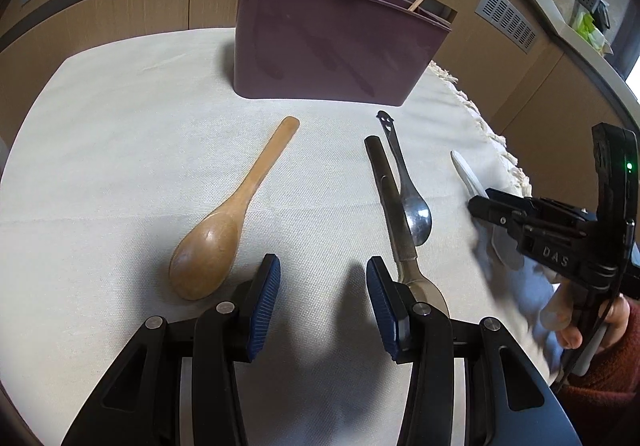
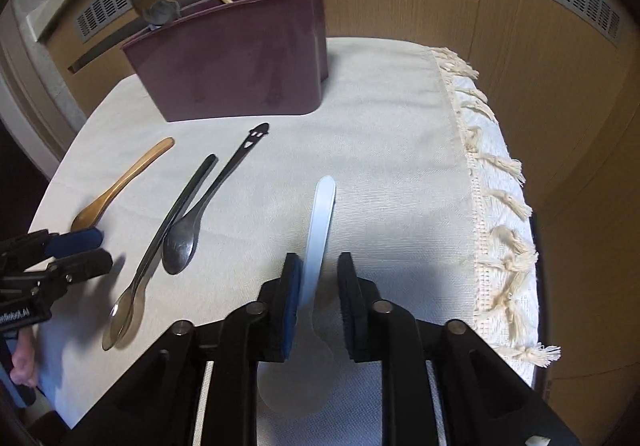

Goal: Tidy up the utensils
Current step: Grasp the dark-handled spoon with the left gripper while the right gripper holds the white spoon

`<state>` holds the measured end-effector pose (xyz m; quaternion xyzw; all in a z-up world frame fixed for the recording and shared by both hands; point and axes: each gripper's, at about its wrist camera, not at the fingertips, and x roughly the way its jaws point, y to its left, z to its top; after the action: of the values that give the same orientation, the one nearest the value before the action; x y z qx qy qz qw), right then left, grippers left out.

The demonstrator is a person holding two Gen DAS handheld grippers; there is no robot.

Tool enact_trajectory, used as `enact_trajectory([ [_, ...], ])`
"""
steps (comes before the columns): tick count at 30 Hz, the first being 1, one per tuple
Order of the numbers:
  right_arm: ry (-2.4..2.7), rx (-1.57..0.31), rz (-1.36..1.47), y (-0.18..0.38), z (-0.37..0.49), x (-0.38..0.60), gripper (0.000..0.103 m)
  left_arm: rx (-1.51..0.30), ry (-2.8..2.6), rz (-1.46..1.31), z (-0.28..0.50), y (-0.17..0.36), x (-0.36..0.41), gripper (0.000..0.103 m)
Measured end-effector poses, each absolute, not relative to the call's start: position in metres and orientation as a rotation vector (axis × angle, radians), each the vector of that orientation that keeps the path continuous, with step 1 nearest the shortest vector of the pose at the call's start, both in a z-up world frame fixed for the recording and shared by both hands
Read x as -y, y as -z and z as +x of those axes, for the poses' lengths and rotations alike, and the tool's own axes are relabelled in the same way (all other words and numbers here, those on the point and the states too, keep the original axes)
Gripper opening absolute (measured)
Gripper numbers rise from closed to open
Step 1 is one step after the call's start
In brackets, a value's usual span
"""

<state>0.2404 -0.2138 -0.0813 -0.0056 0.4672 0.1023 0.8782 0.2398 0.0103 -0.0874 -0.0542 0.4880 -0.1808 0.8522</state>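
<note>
**White spoon between the right tongs**

On the cream-clothed counter (image 2: 380, 118), the right tongs (image 2: 318, 302) stand partly open astride a light, slippery white plastic spoon (image 2: 320, 214); grip mid-handle. Left tongs (image 1: 322, 302) gape wide, empty. Beyond stands the maroon plastic holder (image 2: 240, 70).

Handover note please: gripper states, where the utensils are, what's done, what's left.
Left gripper: open, empty, over the cloth between the wooden spoon and the smoky plastic spoon.
Right gripper: jaws apart, straddling the white spoon; grip not confirmed.
On the cloth: those three plus the smiley metal spoon.
Done: several utensils already stand in the purple holder.
Left: four spoons to put in the holder.
</note>
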Motion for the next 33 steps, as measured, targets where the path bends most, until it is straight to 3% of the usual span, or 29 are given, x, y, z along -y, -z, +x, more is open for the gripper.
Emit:
enact_trajectory([
  [5, -0.259, -0.969, 0.010, 0.082, 0.240, 0.209, 0.050, -1.023, 0.382, -0.114, 0.239, 0.087, -0.011, 0.047],
  [7, -0.290, -0.981, -0.008, 0.082, 0.242, 0.203, 0.068, -1.018, 0.388, -0.116, 0.238, 0.088, -0.012, 0.047],
  [9, -0.310, -0.998, -0.071, 0.084, 0.244, 0.192, 0.077, -1.012, 0.396, -0.121, 0.238, 0.088, -0.014, 0.047],
  [13, -0.324, -0.972, -0.159, 0.087, 0.247, 0.182, 0.078, -1.003, 0.406, -0.129, 0.236, 0.089, -0.017, 0.047],
  [15, -0.331, -0.958, -0.130, 0.085, 0.247, 0.187, 0.073, -0.999, 0.410, -0.123, 0.235, 0.089, -0.016, 0.047],
  [18, -0.293, -0.947, -0.139, 0.083, 0.249, 0.194, 0.054, -0.991, 0.406, -0.105, 0.233, 0.089, -0.014, 0.047],
  [20, -0.286, -0.941, -0.156, 0.082, 0.247, 0.196, 0.047, -1.001, 0.397, -0.110, 0.232, 0.087, -0.013, 0.047],
  [21, -0.282, -0.935, -0.166, 0.081, 0.245, 0.196, 0.038, -1.008, 0.410, -0.131, 0.231, 0.086, -0.012, 0.047],
  [22, -0.279, -0.928, -0.174, 0.080, 0.244, 0.196, 0.016, -1.023, 0.448, -0.176, 0.230, 0.085, -0.012, 0.047],
  [23, -0.278, -0.929, -0.183, 0.079, 0.243, 0.197, 0.007, -1.039, 0.493, -0.227, 0.228, 0.084, -0.011, 0.047],
  [33, -0.281, -0.853, -0.078, 0.058, 0.230, 0.224, 0.007, -1.013, 0.378, -0.187, 0.199, 0.081, 0.035, 0.047],
])
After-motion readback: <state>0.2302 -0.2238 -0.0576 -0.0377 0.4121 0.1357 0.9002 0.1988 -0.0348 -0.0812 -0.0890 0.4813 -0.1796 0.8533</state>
